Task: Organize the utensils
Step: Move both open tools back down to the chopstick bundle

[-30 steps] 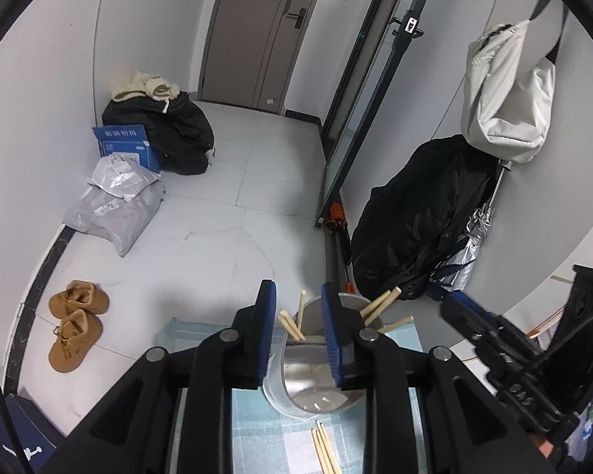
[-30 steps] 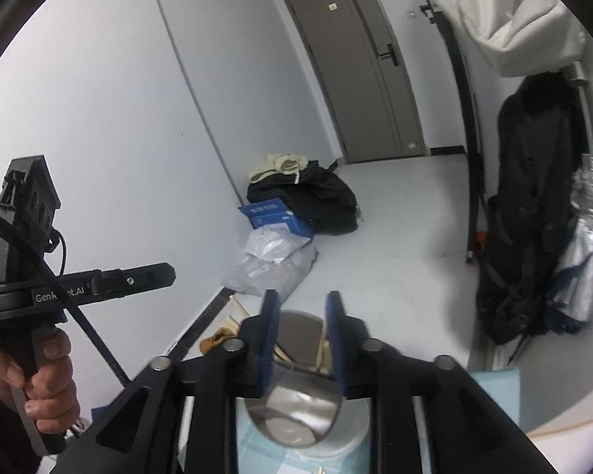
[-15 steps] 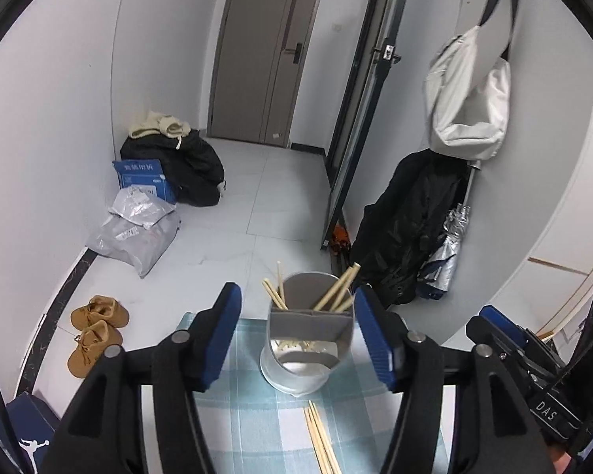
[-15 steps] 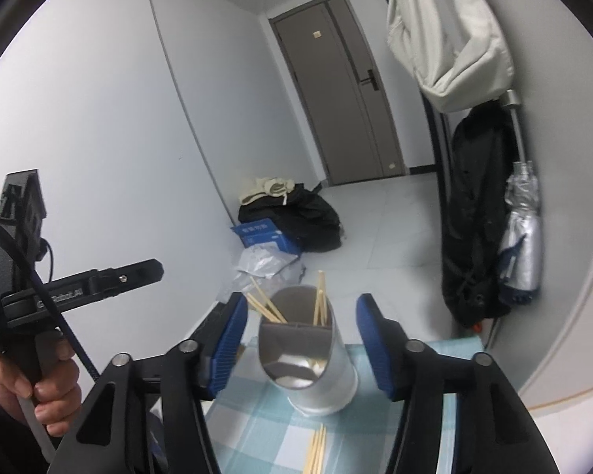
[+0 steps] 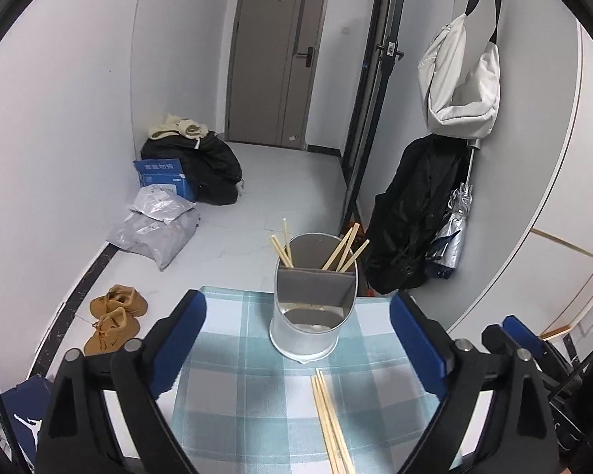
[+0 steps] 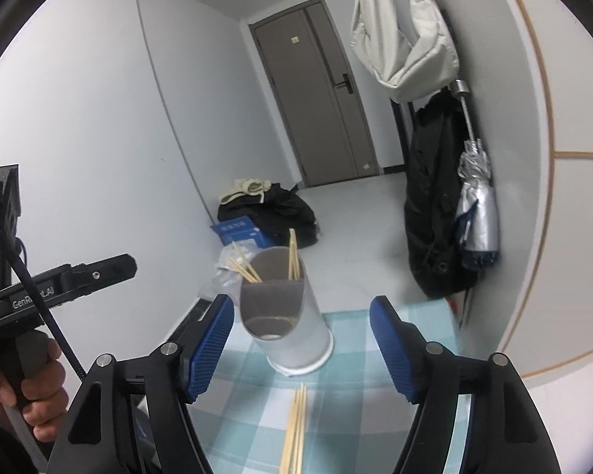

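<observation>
A metal utensil holder (image 5: 314, 316) stands on a teal checked cloth (image 5: 237, 355), with chopsticks (image 5: 346, 247) leaning in its rear compartments. Loose chopsticks (image 5: 330, 422) lie on the cloth in front of it. My left gripper (image 5: 296, 304) sits back from the holder; its jaws are opening wide and hold nothing. In the right wrist view the holder (image 6: 284, 316) stands just ahead of my right gripper (image 6: 301, 308). Its jaws are opening too, and the pads are clear of the holder. More loose chopsticks (image 6: 294, 430) lie below it.
A hand (image 6: 23, 387) holds the left gripper's handle at the left of the right wrist view. On the floor beyond the table lie brown shoes (image 5: 114, 316), grey parcels (image 5: 158, 225), a blue box (image 5: 162, 173) and black bags (image 5: 209, 166). A black coat (image 5: 415, 213) hangs at the right.
Both grippers have drawn back from the holder and their jaws have spread from nearly shut to wide. The holder now shows whole, and more of the loose chopsticks is in view.
</observation>
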### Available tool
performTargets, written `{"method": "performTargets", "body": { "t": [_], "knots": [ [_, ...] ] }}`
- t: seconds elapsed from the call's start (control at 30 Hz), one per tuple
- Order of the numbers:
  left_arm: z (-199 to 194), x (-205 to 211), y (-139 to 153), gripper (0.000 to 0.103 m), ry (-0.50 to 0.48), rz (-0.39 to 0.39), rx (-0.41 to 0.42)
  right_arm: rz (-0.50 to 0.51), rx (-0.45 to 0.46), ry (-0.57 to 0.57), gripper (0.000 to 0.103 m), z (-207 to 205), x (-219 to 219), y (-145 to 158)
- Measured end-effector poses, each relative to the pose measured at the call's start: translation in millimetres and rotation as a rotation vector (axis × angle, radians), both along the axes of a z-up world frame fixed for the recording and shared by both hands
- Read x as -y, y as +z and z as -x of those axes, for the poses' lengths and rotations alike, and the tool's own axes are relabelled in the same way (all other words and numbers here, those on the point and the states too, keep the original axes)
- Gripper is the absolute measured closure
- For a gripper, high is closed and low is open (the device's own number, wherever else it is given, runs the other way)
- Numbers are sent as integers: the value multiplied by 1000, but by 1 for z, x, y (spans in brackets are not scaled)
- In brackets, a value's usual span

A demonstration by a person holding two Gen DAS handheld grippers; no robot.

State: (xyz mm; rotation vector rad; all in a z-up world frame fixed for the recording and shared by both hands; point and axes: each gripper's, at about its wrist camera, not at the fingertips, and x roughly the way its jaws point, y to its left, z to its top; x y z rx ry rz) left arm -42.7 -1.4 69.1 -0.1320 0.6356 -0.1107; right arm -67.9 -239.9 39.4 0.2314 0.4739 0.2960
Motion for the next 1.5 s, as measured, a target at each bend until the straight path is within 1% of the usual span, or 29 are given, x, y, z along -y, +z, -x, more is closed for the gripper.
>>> {"method": "performTargets", "body": {
  "t": [0.1, 0.2, 0.23, 0.33, 0.4, 0.53, 0.7, 0.83, 0.9, 0.97, 1.1, 1.2, 1.33, 1.37, 1.43, 1.47, 1.5],
  "knots": [
    [12, 2, -5, 8, 13, -19, 30, -2, 21, -25, 29, 10, 3, -8],
    [20, 1, -10, 1, 33, -9, 62, -3, 16, -34, 29, 13, 6, -18],
    [21, 0, -13, 1, 38, -6, 65, -1, 13, -37, 29, 14, 6, -22],
    [19, 0, -22, 1, 44, 4, 58, 13, 5, -41, 28, 16, 6, -33],
    [15, 0, -30, 1, 48, 3, 54, 26, 2, -47, 24, 17, 6, -41],
    [6, 2, -45, 1, 46, 9, 27, 42, -25, -48, 24, 11, 6, -56],
    [-9, 7, -65, 1, 43, -19, 4, 53, -64, -47, 24, 6, 6, -71],
    [-18, 2, -83, 1, 60, 1, -26, 78, -92, -34, 24, 0, 2, -80],
    [-24, -2, -94, 1, 66, 8, -63, 93, -117, -27, 24, -5, -1, -87],
    [-30, -5, -103, 1, 66, 32, -108, 101, -151, -22, 24, -10, -4, -94],
    [-36, -15, -113, 1, 78, 59, -143, 127, -240, -21, 24, -25, -10, -113],
    [-44, -21, -116, 1, 88, 49, -153, 158, -301, -9, 24, -39, -15, -125],
    [-54, -38, -121, 1, 114, 80, -179, 202, -364, 42, 24, -59, -27, -137],
    [-57, -43, -123, 1, 128, 88, -186, 212, -382, 58, 25, -65, -31, -141],
    [-61, -53, -126, 1, 153, 108, -200, 216, -422, 84, 32, -77, -39, -151],
    [-63, -56, -128, 1, 164, 115, -207, 214, -438, 93, 41, -82, -42, -155],
    [-64, -60, -129, 1, 172, 127, -214, 211, -452, 108, 47, -86, -47, -158]
  ]
}}
